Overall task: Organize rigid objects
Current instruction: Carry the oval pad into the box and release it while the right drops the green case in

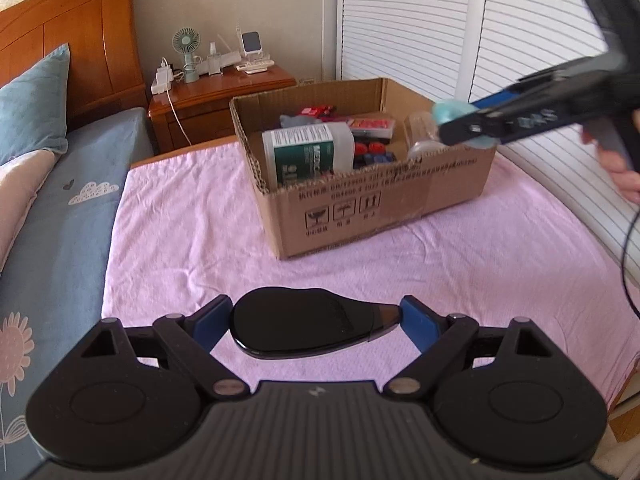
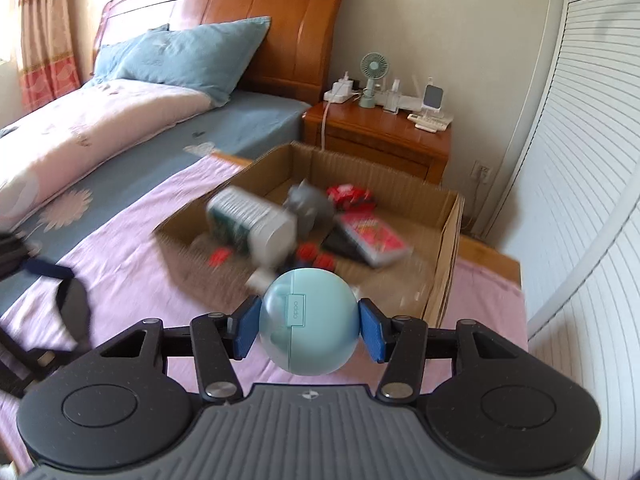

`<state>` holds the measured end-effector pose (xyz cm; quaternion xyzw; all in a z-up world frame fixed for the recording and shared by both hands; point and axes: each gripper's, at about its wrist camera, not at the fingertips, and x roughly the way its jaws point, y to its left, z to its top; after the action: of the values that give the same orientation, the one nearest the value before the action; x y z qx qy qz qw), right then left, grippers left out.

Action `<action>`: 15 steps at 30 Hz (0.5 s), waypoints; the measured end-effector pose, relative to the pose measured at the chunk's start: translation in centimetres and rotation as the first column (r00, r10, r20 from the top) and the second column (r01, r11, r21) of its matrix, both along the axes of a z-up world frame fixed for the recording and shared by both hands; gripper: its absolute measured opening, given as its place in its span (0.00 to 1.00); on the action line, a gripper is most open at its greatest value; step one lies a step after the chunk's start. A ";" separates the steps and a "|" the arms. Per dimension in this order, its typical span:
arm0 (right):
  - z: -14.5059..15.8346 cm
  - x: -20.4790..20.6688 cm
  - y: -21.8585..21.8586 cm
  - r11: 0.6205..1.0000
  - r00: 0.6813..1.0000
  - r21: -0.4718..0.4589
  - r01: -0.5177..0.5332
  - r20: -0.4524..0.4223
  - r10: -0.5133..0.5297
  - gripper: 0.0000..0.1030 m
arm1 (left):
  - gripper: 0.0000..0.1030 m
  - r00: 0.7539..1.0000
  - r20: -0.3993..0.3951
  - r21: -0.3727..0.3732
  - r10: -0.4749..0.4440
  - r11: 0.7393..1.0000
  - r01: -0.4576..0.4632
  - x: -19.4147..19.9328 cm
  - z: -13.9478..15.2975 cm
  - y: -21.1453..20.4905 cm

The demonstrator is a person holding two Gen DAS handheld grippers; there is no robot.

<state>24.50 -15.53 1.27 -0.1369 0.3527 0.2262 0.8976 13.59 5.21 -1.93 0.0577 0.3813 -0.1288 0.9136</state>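
Now the round light-blue plastic case (image 2: 310, 322) is being squeezed by the right gripper (image 2: 309, 326) over the brown cardboard box (image 1: 384, 200). A flat black oval thing (image 1: 308, 322) is being pinched by the left gripper (image 1: 316, 320) above the pink bed cover (image 1: 192, 240). Next, the blue case probably needs lowering into the box and letting go.

left gripper (image 1: 316, 326): black plastic body, ribbed grey centre panel with a small logo, two round black side housings with raised discs, triangular cutouts in the link arms, silver pivot screws, blue finger pads (image 1: 418, 326). right gripper (image 2: 308, 330): same build, blue pads, silver screws. In the left view it's blurred; thin black cable below, bare skin on the hand (image 1: 622, 170).
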 end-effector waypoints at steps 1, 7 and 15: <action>-0.3 1.2 0.3 1.000 1.000 -0.007 0.010 -0.006 -0.010 0.56 | 0.87 1.000 0.002 -0.002 0.005 1.000 -0.005 0.2 0.2 0.1; -3.0 6.4 1.1 0.997 0.995 -0.044 0.058 -0.081 -0.061 0.56 | 0.87 0.999 0.021 -0.005 0.025 1.000 -0.025 0.6 1.3 0.5; -1.8 5.6 0.0 0.993 0.993 0.022 0.116 -0.028 -0.116 0.94 | 0.87 0.999 0.037 0.008 0.015 1.000 -0.015 1.7 2.0 0.2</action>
<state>30.09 -15.52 -0.57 -0.1026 0.3694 0.1796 0.9060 15.27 5.36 0.02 0.0609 0.3654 -0.1192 0.9212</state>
